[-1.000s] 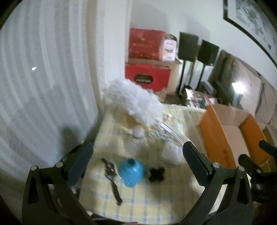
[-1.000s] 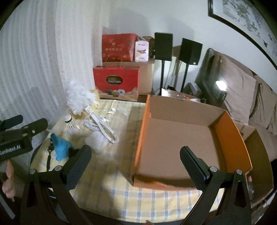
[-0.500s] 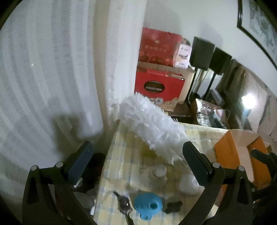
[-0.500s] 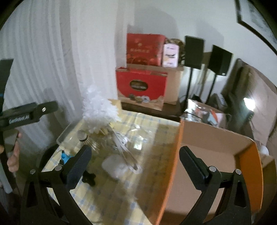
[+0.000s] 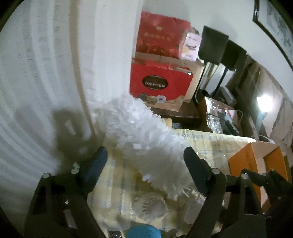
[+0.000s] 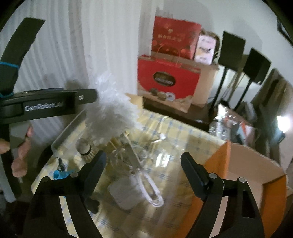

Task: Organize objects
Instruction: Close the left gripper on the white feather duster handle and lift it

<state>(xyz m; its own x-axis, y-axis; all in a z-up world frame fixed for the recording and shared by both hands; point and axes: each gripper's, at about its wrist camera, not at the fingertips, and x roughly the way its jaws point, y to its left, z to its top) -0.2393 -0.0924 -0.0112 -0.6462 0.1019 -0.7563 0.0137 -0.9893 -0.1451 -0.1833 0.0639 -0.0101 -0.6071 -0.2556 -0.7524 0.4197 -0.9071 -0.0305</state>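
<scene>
Now both jaws closing, unclenched, empty; white duster [image 5: 146, 142] seemingly beyond left gripper [image 5: 144, 161], untouched.

White curtain [image 5: 45, 76], white wall [image 6: 238, 16], black speakers [image 6: 231, 49], framed picture [image 5: 274, 27]

Right gripper [image 6: 142, 164] fingers apart, just closing, nothing between — white duster [image 6: 113, 113] and cable [image 6: 152, 190] beyond.

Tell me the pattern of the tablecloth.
The tablecloth is pale yellow with a blue and white check, clearest in the right wrist view.
</scene>
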